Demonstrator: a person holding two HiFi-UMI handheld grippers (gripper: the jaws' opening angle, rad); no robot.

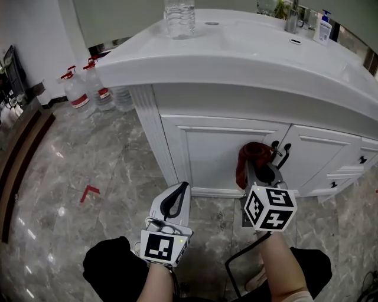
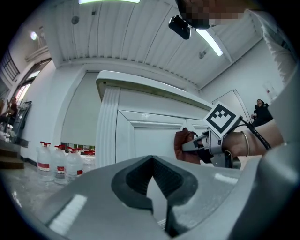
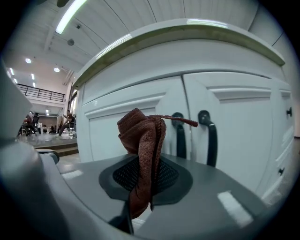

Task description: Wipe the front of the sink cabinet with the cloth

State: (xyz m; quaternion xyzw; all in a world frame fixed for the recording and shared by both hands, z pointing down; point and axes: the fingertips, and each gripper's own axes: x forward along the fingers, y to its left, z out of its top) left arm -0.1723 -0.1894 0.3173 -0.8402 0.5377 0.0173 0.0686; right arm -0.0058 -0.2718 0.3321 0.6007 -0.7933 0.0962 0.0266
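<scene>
- The right gripper (image 1: 258, 169) is shut tight on the cloth (image 1: 250, 155).
- The cloth is red-brown. It is bunched up and sticks out past the jaw tips, with a thin thread poking out to the side.
- The cloth is right up at the front of the white cabinet (image 1: 209, 154), on the left door (image 1: 221, 171), about halfway up.
- It is just beside the two black handles (image 1: 279, 154) in the middle of the doors. I cannot tell if it really touches the door.
- The left gripper (image 1: 181, 193) is closed, tips together, with nothing in it.
- The left gripper is lower down and to the left of the right one. It points at the bottom of the cabinet and is not touching it.
- The person's knees in dark pants show at the bottom of the head view.
- The cabinet has a big white top (image 1: 248, 56) with a sink in it.
- A clear bottle (image 1: 179, 17) stands on the top near its left end. A soap bottle (image 1: 323, 28) stands at the far right.
- On the grey shiny floor (image 1: 106, 171), some water jugs (image 1: 88, 88) with red caps stand to the left of the cabinet.
- A small red mark (image 1: 88, 191) is on the floor, well apart from the cabinet.
</scene>
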